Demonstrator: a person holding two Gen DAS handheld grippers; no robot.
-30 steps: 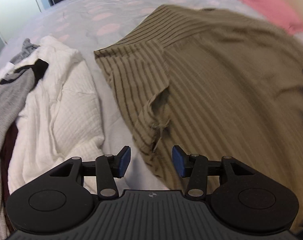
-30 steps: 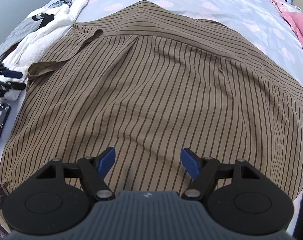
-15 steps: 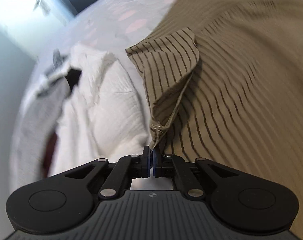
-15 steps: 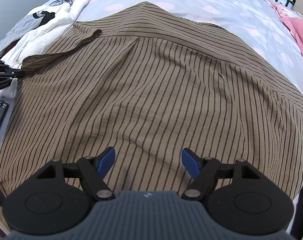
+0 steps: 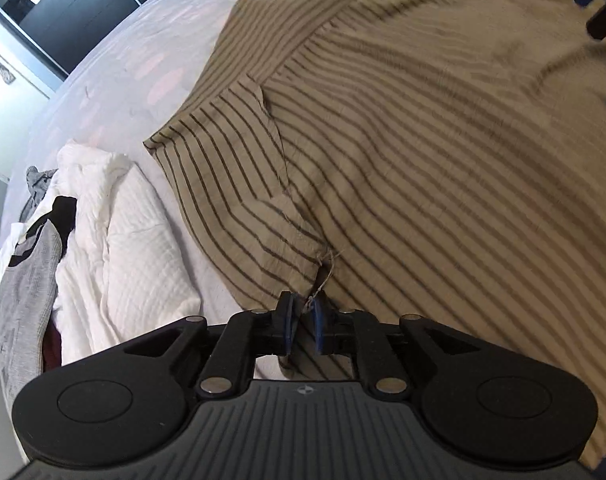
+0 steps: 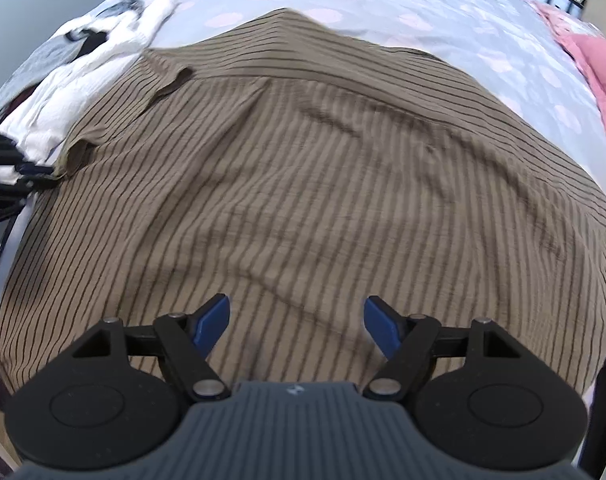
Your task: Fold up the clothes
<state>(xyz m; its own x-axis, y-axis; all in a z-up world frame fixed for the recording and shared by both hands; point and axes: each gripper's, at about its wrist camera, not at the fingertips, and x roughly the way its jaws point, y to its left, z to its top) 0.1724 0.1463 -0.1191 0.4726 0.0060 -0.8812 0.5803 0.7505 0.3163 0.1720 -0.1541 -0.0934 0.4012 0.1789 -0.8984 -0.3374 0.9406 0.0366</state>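
Here the left gripper (image 5: 303, 322) has its blue pads drawn close together on the frayed corner of the short sleeve (image 5: 239, 200) — its jaws have just been easing a little apart, and a fold of the cloth and a loose thread are still between them, so it looks to me like a light pinch rather than a hard clamp. The sleeve belongs to an olive striped shirt (image 6: 303, 184) spread flat across the bed, collar end away from the person and hem nearest. Holding the sleeve by its outer tip makes sense: from there the whole flap can be swung over onto the body of the shirt, which I take to be the first fold. The right gripper (image 6: 296, 322) hangs over the lower middle of the shirt with its jaws wide apart and nothing between them, the pads clear of the fabric — it seems to be waiting, perhaps to pin the body down while the sleeve comes across. Beside the shirt's sleeve lies a white ribbed garment (image 5: 123, 248), with a grey top (image 5: 27, 280) partly over it, both in a loose pile. The bedsheet (image 6: 403, 12) is pale lilac with pink spots, and a pink blanket (image 6: 599, 72) lies at its far edge.
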